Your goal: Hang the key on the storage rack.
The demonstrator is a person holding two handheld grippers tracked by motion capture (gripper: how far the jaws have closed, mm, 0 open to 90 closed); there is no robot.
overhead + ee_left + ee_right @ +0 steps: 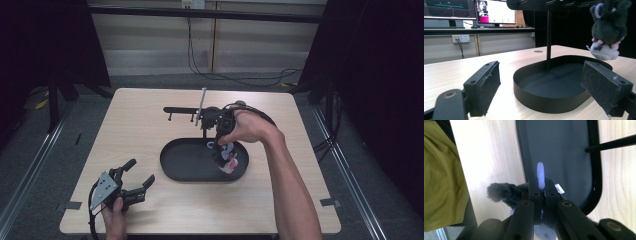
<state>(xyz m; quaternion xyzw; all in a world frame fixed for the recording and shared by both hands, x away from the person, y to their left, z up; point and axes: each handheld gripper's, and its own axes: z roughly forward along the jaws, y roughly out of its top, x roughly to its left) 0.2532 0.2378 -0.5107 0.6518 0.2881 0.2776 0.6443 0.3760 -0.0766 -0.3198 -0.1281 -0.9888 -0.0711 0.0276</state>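
A dark grey plush toy (227,155) with a pale lilac loop (540,175) hangs from my right gripper (221,141), which is shut on the loop above the black oval tray (176,170). In the left gripper view the toy (607,28) dangles over the tray (549,100), clear of its floor. A thin black post (548,37) rises from the tray and carries a crossbar (180,109). My left gripper (138,176) rests near the table's front left corner, held by a hand, its pads (486,85) wide apart with nothing between them.
The light wooden table (140,130) has bare surface left of the tray. A metal rod (201,106) leans by the crossbar behind the tray. Cables run on the floor beyond the table. Olive cloth (444,175) lies at the left of the right gripper view.
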